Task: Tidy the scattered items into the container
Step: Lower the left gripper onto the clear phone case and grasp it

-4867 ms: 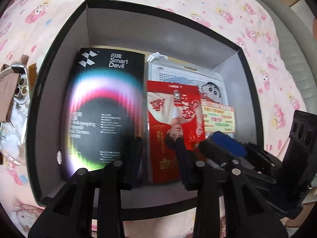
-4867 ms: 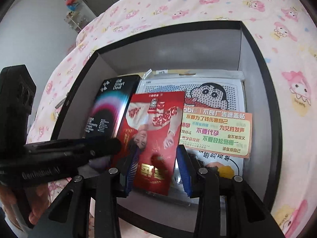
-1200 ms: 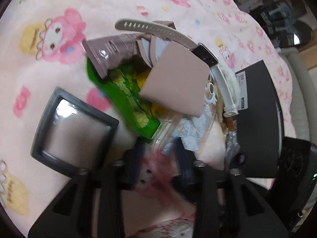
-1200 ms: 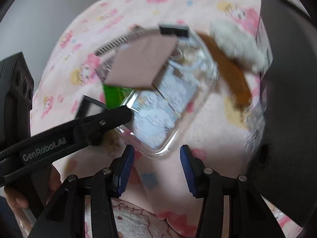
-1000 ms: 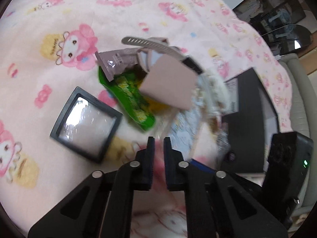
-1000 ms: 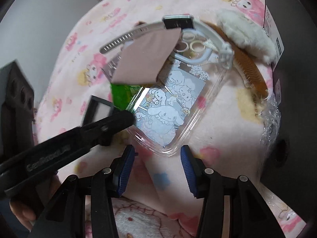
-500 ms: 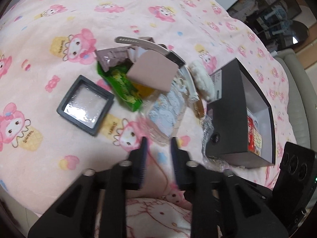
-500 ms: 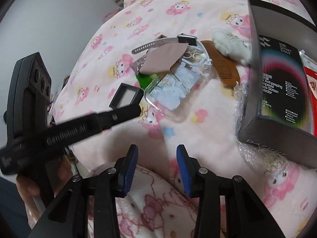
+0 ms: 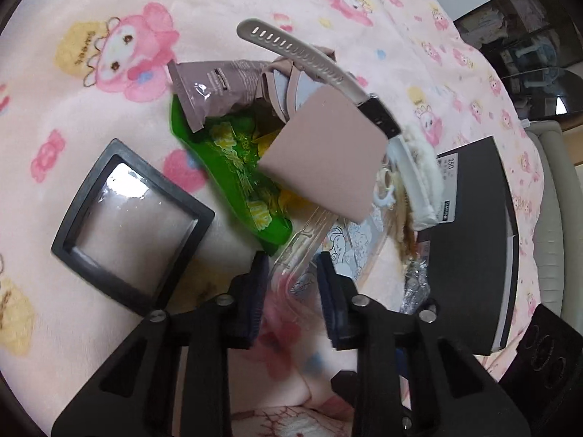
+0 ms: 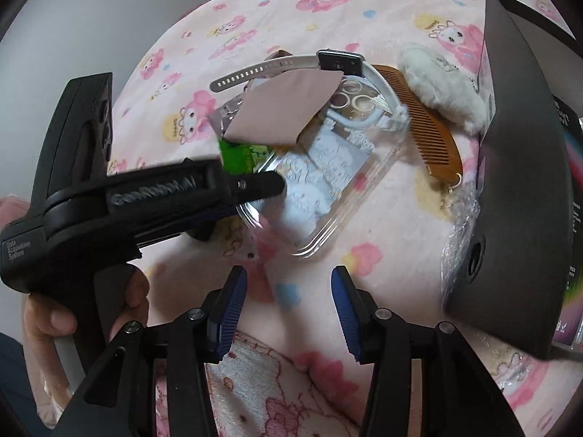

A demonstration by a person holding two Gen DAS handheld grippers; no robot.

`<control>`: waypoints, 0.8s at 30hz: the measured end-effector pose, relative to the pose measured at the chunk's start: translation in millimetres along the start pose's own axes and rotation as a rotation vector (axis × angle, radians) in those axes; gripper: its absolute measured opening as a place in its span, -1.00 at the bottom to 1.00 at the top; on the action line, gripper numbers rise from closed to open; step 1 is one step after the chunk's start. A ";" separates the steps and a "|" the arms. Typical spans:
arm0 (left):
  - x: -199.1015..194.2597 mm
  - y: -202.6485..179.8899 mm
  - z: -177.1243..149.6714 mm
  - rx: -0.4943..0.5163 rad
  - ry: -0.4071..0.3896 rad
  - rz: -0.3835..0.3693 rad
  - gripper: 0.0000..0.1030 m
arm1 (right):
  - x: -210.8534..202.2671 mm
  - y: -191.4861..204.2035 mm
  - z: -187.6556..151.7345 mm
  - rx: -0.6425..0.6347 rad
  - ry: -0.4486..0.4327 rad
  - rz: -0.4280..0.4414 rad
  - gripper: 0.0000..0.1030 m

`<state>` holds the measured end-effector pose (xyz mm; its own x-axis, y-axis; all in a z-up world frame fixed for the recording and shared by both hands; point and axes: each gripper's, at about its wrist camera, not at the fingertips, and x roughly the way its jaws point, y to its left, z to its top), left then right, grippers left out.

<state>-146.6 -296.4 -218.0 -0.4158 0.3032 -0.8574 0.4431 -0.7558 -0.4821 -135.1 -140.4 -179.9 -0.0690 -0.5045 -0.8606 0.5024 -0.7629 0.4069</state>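
A: Well, where do the fingers stand?

B: Down low over the pink cartoon blanket (image 9: 109, 7), the left gripper (image 9: 293, 280) has its fingers parted around the near corner of the clear plastic case (image 9: 339, 240); whether the pads touch it cannot be told. The right gripper (image 10: 288, 309) hangs with fingers wide apart, holding nothing, short of that same case (image 10: 328, 189).

A: And the scattered things?

B: All heaped on the bed beside the black box (image 10: 521, 167). A mauve card (image 9: 324, 156) lies over the case and a green snack packet (image 9: 233, 167); a watch with a pale strap (image 9: 309, 65) arches behind it, beside a mauve sachet (image 9: 215, 87). A black-framed square (image 9: 131, 222) sits apart to the left. From the right wrist view, a brown comb (image 10: 422, 123) and a white fluffy piece (image 10: 441, 83) lie between case and box
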 end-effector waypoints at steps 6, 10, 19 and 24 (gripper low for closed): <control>-31.1 -13.5 -39.6 0.025 0.012 -0.082 -0.77 | -22.5 -17.9 -19.1 0.064 -0.041 0.015 -0.15; -50.2 -26.1 -69.2 0.063 0.008 -0.086 -0.80 | -38.5 -25.9 -30.7 0.095 -0.060 0.038 -0.15; -70.0 -18.6 -75.7 0.059 -0.058 -0.002 -0.33 | -51.3 -32.9 -39.5 0.101 -0.072 0.069 -0.15; -36.0 -0.2 -50.2 -0.011 -0.014 0.003 -0.31 | -46.3 -39.0 -38.9 0.092 -0.059 0.059 -0.15</control>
<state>-91.9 -278.0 -196.0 -0.4255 0.2926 -0.8564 0.4529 -0.7505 -0.4814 -117.9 -71.6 -167.8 -0.0938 -0.5707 -0.8158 0.4256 -0.7638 0.4853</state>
